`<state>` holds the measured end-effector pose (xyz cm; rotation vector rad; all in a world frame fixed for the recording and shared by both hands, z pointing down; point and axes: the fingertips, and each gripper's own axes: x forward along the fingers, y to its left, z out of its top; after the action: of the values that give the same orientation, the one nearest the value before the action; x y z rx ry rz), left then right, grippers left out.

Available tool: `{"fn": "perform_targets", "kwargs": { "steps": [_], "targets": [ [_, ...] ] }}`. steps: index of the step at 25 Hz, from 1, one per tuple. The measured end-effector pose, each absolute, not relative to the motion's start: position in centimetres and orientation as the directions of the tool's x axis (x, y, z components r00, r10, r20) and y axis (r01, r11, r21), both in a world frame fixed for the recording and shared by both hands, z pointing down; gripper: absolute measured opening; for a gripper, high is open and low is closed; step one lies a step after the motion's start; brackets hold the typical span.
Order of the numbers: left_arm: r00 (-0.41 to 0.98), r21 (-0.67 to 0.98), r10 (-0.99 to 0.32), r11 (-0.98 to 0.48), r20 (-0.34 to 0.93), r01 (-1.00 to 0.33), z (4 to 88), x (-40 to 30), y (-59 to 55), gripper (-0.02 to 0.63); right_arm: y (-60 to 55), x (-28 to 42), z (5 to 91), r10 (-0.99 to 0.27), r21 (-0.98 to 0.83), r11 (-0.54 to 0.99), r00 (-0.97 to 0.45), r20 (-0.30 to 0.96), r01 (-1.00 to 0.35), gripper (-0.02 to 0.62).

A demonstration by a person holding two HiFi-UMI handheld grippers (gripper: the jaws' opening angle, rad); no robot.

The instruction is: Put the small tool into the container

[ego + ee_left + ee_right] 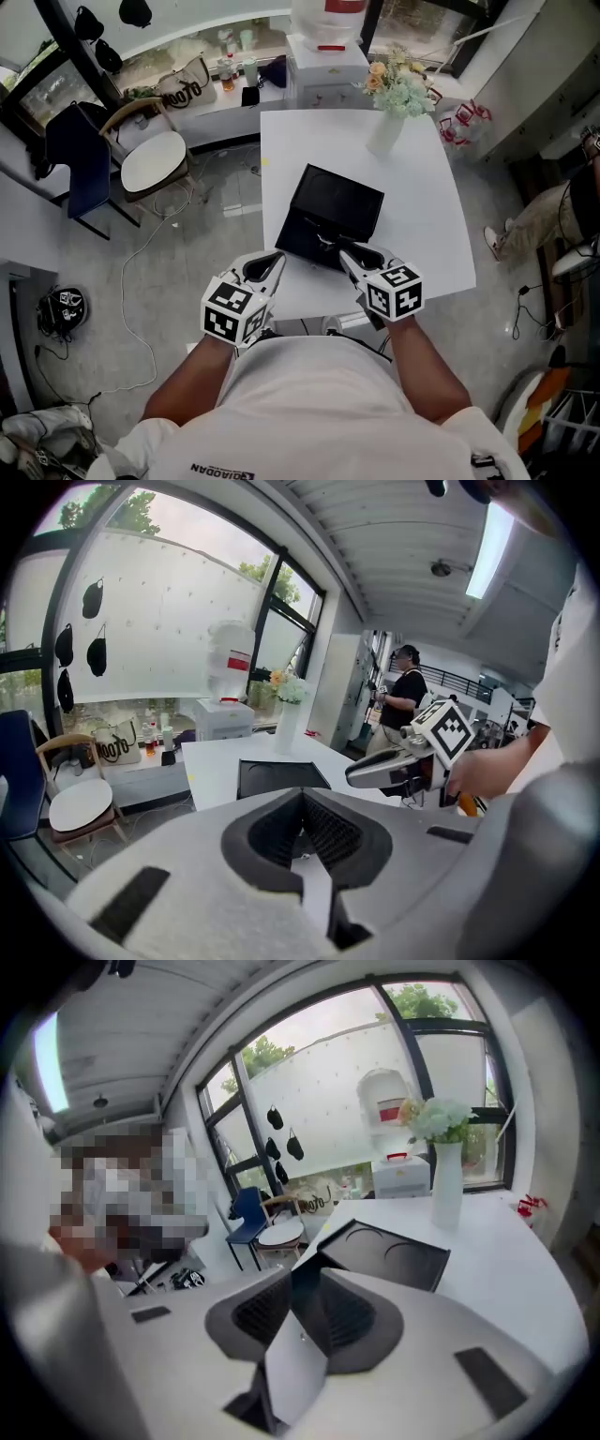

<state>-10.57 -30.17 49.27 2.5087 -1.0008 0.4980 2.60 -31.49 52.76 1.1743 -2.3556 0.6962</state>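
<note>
My right gripper [356,257] is a bit apart and empty, my left gripper [270,262] closed. I'd lift off slowly, missing the flat black case [342,197] mid-frame.

Upside down on the white shirt [281,412], near the bottom edge: "GIORDAN". On a pale tote bag [180,92] by the window: big dark letters, roughly "OTOO", not surely readable. On the left gripper [275,258] and right gripper [347,255] cubes: black-and-white square markers, no letters.

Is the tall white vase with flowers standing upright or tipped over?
Upright. The tall white vase stands on its base on the white table, with the flowers above it, in both gripper views.
</note>
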Motion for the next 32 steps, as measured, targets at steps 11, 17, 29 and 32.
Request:
{"fn": "perform_targets", "kwargs": {
  "steps": [11,17,29,32],
  "targets": [
    [0.734,0.202,-0.532,-0.734,0.421,-0.648,47.1,-6.6,-30.2,0.009,-28.5,3.9,44.9,-0.706,-0.350,0.503,-0.609,0.363,-0.791,0.061],
    [0.751,0.195,-0.528,-0.751,0.397,-0.631,45.9,-5.4,-30.2,0.009,-28.1,5.2,44.5,-0.728,-0.363,0.485,-0.597,0.336,-0.796,0.018],
    [0.762,0.192,-0.522,-0.762,0.383,-0.618,45.3,-4.3,-29.9,0.009,-27.5,5.8,44.6,-0.747,-0.342,0.489,-0.588,0.312,-0.803,0.006],
    [0.761,0.187,-0.526,-0.762,0.380,-0.620,45.2,-4.2,-29.8,0.009,-27.5,5.9,44.6,-0.748,-0.329,0.493,-0.585,0.312,-0.805,0.006]
  ]
}}
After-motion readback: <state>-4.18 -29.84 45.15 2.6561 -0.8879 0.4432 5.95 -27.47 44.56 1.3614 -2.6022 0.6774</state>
